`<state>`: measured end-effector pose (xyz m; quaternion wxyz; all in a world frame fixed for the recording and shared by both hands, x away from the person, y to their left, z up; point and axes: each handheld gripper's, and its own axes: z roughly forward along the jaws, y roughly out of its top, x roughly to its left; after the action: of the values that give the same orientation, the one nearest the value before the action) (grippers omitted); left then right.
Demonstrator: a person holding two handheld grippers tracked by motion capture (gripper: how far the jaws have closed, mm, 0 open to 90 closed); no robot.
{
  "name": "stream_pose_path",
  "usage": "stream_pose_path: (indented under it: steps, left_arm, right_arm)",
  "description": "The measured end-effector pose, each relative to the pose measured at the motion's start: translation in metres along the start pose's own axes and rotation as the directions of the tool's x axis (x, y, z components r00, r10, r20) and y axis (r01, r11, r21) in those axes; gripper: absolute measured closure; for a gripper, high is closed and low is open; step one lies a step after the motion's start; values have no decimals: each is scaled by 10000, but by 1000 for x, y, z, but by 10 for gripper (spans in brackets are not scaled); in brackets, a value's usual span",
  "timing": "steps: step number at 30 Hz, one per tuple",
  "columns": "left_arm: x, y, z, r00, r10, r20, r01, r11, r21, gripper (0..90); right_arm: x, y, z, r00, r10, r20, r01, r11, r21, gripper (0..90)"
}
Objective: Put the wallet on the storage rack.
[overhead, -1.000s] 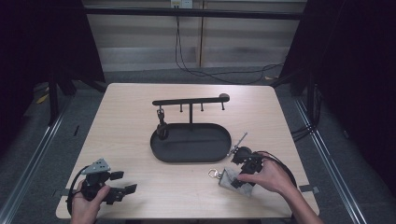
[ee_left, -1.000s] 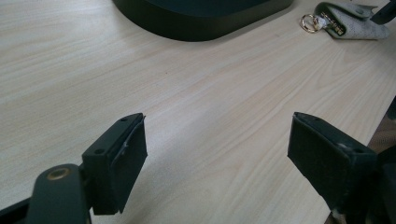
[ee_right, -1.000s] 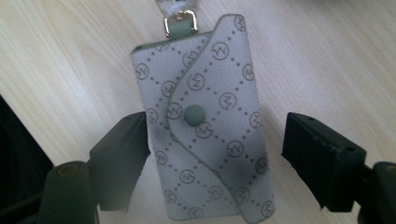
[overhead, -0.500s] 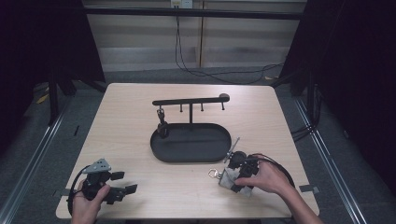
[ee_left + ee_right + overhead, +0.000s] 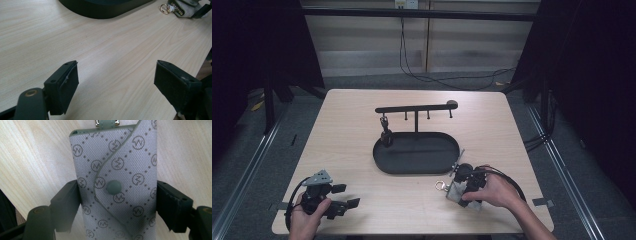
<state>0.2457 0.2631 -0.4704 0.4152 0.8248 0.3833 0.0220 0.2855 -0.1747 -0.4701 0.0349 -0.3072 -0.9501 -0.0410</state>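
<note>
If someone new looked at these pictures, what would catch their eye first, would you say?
Probably the grey patterned key pouch with its snap button, lying on the table's near right part between the right gripper jaws, which have just been closing on its sides. Next, the black oval tray at mid-table with its hook rail. The left gripper stands open over bare wood, near left.
</note>
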Motion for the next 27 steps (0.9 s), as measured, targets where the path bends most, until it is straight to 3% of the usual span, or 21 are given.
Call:
stream_pose_path:
  steps: [18,23,27]
  left_arm:
    - [0,0,-1,10000,8,-4,-8,10000,0,196]
    - [0,0,0,9999,4,-108,-3,10000,92,196]
    - [0,0,1,9999,58,-117,-56,9999,156,196]
  right_arm:
    - [-1,4,-4,10000,-72,51,71,9998,203,317]
    - [-2,5,-7,9992,333,220,-337,9993,179,325]
    - [-4,5,-10,9991,388,171,-389,9992,88,327]
